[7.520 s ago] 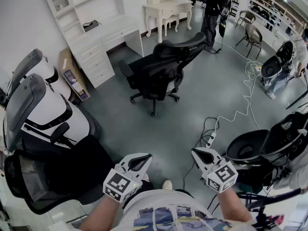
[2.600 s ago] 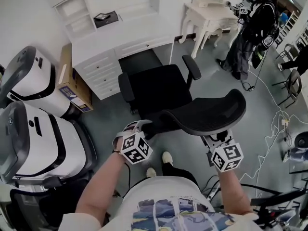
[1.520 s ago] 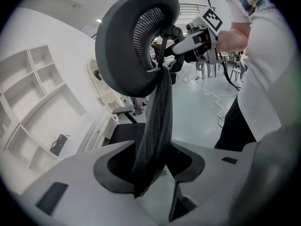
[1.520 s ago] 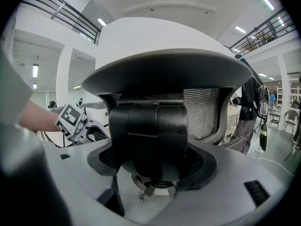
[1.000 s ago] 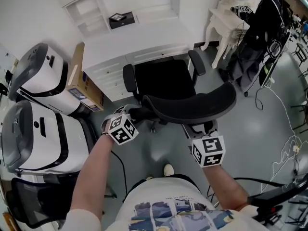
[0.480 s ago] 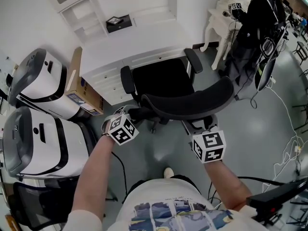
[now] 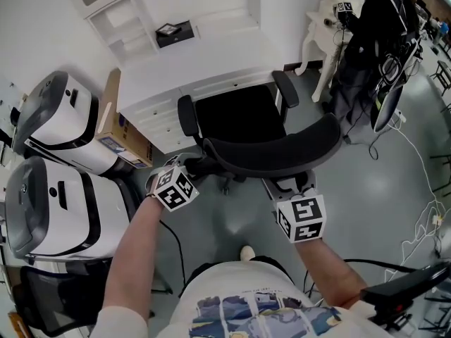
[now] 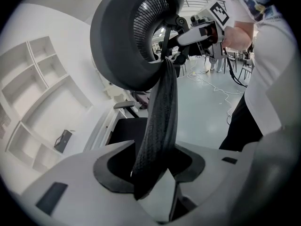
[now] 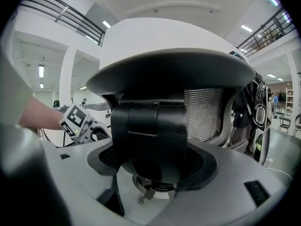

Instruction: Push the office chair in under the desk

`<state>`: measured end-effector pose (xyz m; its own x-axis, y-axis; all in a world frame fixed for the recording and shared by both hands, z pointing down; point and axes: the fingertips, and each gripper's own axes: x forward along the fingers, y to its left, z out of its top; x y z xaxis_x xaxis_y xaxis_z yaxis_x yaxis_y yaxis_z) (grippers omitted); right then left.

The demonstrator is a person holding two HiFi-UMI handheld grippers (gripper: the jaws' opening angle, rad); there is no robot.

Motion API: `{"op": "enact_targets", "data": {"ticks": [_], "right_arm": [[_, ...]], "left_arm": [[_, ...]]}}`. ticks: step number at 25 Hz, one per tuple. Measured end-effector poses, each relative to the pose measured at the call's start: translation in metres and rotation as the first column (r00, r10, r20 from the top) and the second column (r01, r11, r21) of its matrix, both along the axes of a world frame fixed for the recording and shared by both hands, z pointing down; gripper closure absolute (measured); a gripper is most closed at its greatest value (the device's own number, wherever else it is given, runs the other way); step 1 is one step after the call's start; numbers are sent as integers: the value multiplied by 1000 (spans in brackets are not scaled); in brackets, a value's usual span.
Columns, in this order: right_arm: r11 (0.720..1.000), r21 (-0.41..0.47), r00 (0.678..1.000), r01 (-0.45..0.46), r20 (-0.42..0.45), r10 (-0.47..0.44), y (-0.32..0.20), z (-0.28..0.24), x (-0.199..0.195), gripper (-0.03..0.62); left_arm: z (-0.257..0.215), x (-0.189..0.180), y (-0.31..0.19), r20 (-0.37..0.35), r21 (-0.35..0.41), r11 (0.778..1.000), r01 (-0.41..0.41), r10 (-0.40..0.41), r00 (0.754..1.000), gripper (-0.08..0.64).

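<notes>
The chair (image 7: 239,118) is set facing the white desk (image 7: 204,55) on the far side. Its seat is at the mouth of the kneehole and its armrests are just short of the desk front, with drawers (image 7: 158,122) and a cardboard box (image 7: 120,122) seen to the left. The curved backrest (image 7: 282,153), on the near side, is gripped in two places: the left gripper (image 7: 192,166) is closed narrowly on the mesh edge at its left end, and the right gripper (image 7: 290,184) is clamped on the black bracket (image 9: 155,126) behind it, right of centre.
</notes>
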<state>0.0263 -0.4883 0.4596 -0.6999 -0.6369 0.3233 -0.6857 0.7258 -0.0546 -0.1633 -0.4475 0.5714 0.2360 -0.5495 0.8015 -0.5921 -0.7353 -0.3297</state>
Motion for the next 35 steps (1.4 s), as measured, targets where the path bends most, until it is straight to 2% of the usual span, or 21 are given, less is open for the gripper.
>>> {"op": "enact_targets", "data": {"ticks": [5,16,23,30,35], "right_arm": [[1000,1,1000,7,0,-7,2,-1,0,256],[999,-10,999,50,3,-50,3,4,-2,255],[999,6,999,41,-24,-41,11,4,9,255],[999,-4,999,-36,-12,36,28,5,34,255],[996,-16,995,-92,-30,91,53,8,40,255]], "left_arm": [[1,0,1,-4,-14,1000,5,-5,1000,362],[3,-4,1,-46,-15,996,84,-85,995,319],[-9,-13,11,-77,25,991,131,-129,989,308],[-39,-20,33,-217,83,986,147,-126,968,308],[-63,-20,60,-345,109,981,163,-117,931,310]]}}
